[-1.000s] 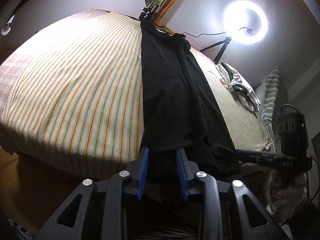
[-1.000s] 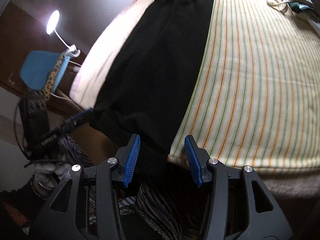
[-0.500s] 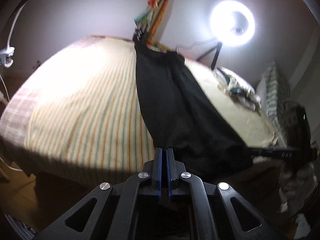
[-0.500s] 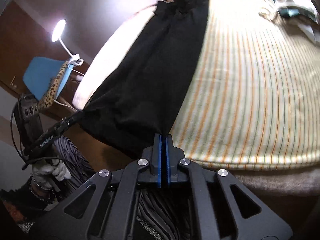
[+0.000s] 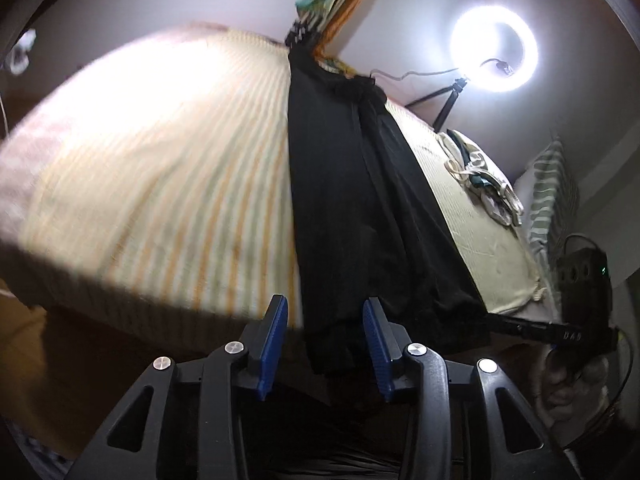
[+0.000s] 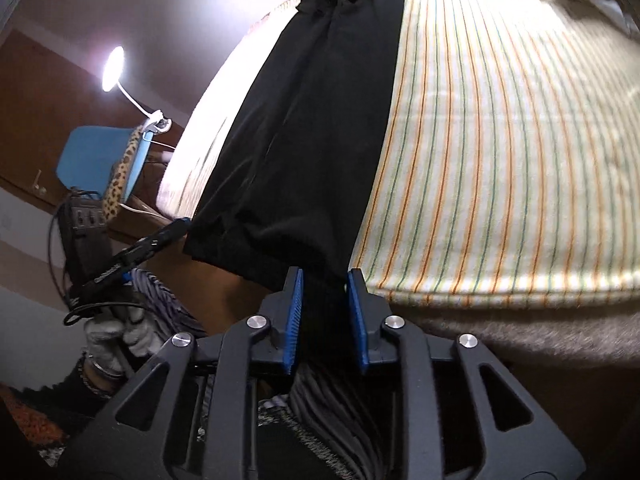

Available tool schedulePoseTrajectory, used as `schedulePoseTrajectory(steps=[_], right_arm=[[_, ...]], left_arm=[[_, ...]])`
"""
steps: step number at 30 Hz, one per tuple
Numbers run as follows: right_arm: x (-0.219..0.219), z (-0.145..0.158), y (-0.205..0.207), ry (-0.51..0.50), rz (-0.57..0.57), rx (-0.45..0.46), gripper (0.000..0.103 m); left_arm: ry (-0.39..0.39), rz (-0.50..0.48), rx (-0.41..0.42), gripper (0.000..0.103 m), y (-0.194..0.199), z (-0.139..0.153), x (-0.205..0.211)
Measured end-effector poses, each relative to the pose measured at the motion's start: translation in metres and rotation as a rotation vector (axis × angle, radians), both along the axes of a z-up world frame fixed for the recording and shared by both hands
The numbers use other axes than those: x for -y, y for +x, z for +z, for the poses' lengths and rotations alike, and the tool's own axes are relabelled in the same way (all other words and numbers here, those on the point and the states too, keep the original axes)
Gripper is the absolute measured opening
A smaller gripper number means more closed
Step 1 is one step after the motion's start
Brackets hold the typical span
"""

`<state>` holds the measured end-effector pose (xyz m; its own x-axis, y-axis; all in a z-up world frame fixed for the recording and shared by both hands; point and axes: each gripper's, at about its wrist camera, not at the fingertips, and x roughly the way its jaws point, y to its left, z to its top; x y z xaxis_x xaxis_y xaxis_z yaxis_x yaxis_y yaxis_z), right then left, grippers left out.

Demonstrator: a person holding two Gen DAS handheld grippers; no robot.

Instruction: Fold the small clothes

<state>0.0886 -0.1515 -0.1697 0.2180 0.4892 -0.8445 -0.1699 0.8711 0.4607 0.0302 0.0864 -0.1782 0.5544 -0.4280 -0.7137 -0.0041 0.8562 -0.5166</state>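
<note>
A long black garment (image 5: 352,200) lies stretched along the striped bed cover (image 5: 160,184), its near end hanging over the bed's front edge. My left gripper (image 5: 324,340) is open, its blue pads on either side of the garment's near left corner. In the right wrist view the same garment (image 6: 320,128) runs away from me. My right gripper (image 6: 324,316) is open with the near right corner hanging between its pads. Each gripper shows in the other's view, at the garment's other corner.
A ring light (image 5: 494,48) on a tripod stands behind the bed. A pile of light clothes (image 5: 480,176) lies on the bed's right side, beside a striped pillow (image 5: 552,192). A desk lamp (image 6: 114,68) and a blue chair (image 6: 96,160) stand left of the bed.
Half a second ago both grippers were shut on the garment's near corners and held them up. Now both have opened and the near end rests over the bed edge.
</note>
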Motion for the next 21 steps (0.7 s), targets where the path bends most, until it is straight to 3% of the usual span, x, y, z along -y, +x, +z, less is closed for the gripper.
schedulePoseTrajectory(steps=[4,6,8,11,17,21], right_arm=[[0.004,-0.009,-0.003,0.054,0.002,-0.035,0.024],[-0.003,-0.012,-0.001,0.061,0.017,-0.05,0.006],[-0.004,-0.009,-0.003,0.044,0.026,-0.041,0.006],[0.001,0.001,-0.005,0.107,0.01,-0.01,0.005],[0.001,-0.021,-0.006,0.128,0.007,-0.07,0.005],[0.012,-0.016,-0.002,0.244,-0.05,-0.087,0.005]], left_arm=[[0.047,-0.036,0.002,0.003,0.003,-0.006,0.014],[0.033,-0.037,-0.006,0.002,0.003,-0.004,0.015],[0.012,-0.033,0.007,0.001,-0.001,0.006,0.01],[0.028,-0.031,0.05,0.001,-0.009,0.023,0.007],[0.007,-0.045,-0.041,0.001,0.001,-0.007,0.009],[0.01,-0.047,-0.029,0.001,-0.002,-0.001,0.007]])
